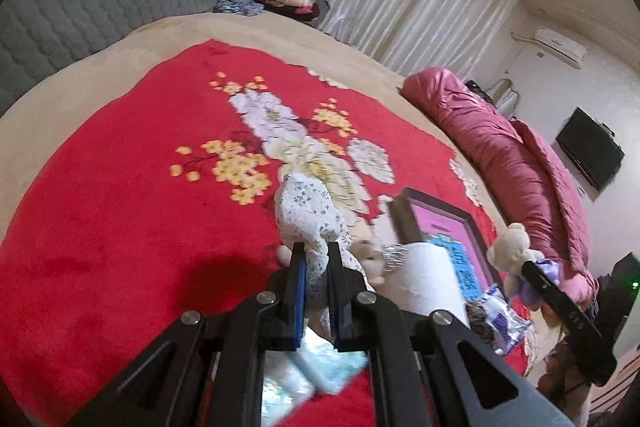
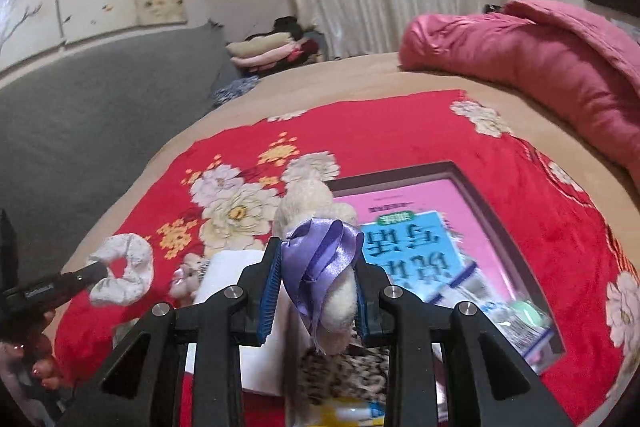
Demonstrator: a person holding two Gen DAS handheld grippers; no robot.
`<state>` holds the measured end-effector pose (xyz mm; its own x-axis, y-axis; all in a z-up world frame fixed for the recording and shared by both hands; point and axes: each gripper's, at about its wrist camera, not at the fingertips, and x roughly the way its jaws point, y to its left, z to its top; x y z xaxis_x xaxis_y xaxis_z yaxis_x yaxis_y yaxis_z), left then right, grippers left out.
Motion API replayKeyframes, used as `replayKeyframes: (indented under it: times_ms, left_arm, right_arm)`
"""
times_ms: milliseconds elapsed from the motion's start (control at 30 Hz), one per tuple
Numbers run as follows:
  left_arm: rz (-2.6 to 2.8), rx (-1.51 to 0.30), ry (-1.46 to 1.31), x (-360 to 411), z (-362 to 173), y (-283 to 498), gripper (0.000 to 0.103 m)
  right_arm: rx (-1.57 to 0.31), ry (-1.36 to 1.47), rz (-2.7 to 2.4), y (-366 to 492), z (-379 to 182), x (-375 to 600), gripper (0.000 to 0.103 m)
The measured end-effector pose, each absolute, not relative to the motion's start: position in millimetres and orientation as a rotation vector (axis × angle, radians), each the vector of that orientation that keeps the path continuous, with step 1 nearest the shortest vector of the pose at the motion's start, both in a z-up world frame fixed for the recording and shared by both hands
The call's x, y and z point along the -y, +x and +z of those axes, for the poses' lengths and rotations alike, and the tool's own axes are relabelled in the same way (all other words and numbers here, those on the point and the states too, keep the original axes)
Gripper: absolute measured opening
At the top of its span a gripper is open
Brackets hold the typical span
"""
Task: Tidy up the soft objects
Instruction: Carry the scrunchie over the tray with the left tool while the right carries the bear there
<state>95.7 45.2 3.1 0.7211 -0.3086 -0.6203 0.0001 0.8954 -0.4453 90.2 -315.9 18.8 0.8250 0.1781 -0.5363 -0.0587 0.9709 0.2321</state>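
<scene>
Gripping scrunchie [image 1: 308,219] w/ left gripper [image 1: 316,255] | right gripper [image 2: 316,259] clamps teddy [image 2: 316,211] | labels unreadable

Left gripper [image 1: 315,255] fingers [image 1: 298,267] are pinching a floral fabric scrunchie [image 1: 308,215] that sticks out past the tips. Toilet roll [image 1: 430,279] just right of them, red blanket [image 1: 120,207] underneath, tissue packs [image 1: 320,371] below.

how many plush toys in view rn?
3. Cream teddy bear with purple satin ribbon in the right gripper. White floral fabric ring toy in the left gripper. Small pinkish plush beside the white paper roll. Clutter may hide more.
</scene>
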Motion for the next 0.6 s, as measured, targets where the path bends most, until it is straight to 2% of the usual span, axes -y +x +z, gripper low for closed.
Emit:
replayKeyframes:
  times_ms: [600]
  left_arm:
    - [-0.392,-0.752,-0.300,84,42,88,0.009]
  right_arm:
    - [-0.540,0.298,-0.060,69,11,377,0.032]
